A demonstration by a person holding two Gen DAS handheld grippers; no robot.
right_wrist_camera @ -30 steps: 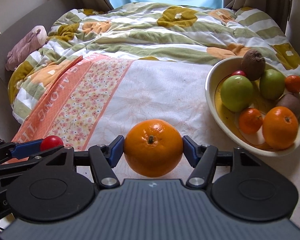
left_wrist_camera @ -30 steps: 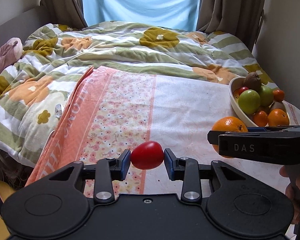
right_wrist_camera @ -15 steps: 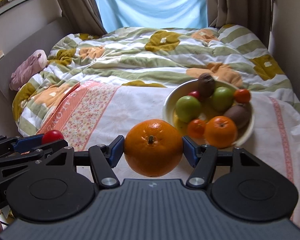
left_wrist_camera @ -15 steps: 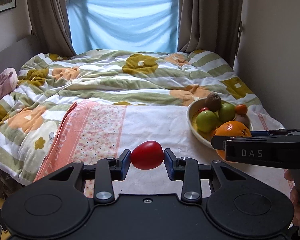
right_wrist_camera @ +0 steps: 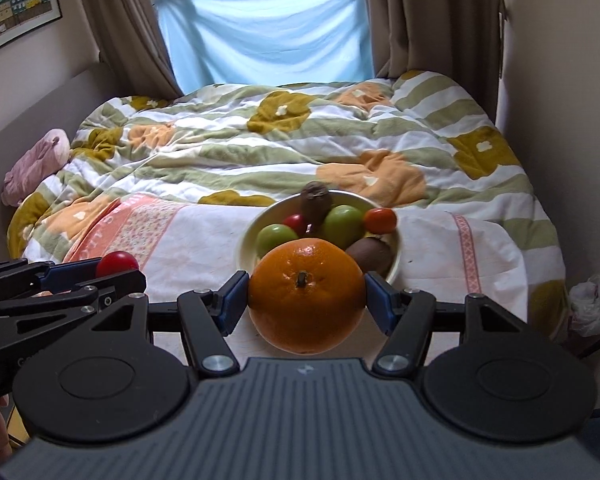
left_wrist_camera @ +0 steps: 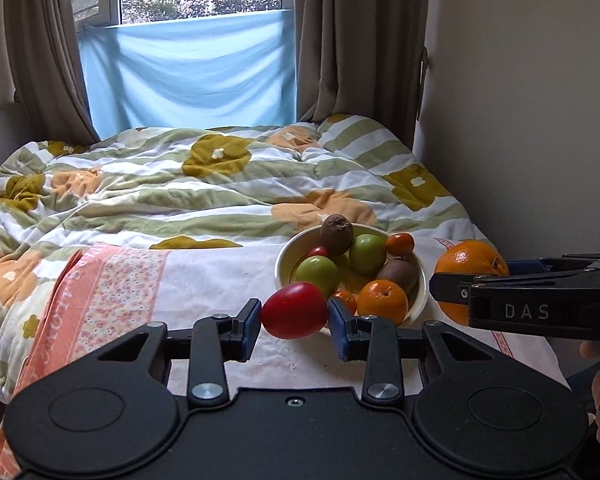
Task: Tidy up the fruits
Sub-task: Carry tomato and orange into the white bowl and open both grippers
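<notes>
My left gripper (left_wrist_camera: 295,322) is shut on a small red tomato (left_wrist_camera: 295,310), held in the air in front of the cream fruit bowl (left_wrist_camera: 419,296). My right gripper (right_wrist_camera: 306,302) is shut on a large orange (right_wrist_camera: 306,295), also held above the bed, just before the bowl (right_wrist_camera: 246,242). In the left wrist view the orange (left_wrist_camera: 466,264) and the right gripper show at the right edge. The right wrist view has the tomato (right_wrist_camera: 116,263) and left gripper at its left edge. The bowl holds green apples, kiwis, small oranges and small red fruits.
The bowl sits on a white towel with pink floral bands (left_wrist_camera: 112,292) spread over a flowered quilt (left_wrist_camera: 204,184). A wall (left_wrist_camera: 520,120) runs along the right of the bed, curtains and a window at the far end. A pink plush (right_wrist_camera: 36,160) lies at the left.
Both grippers have risen and pulled back from the bed, each keeping its fruit. The bowl now looks smaller and nearer the middle, and the window has come into view.
</notes>
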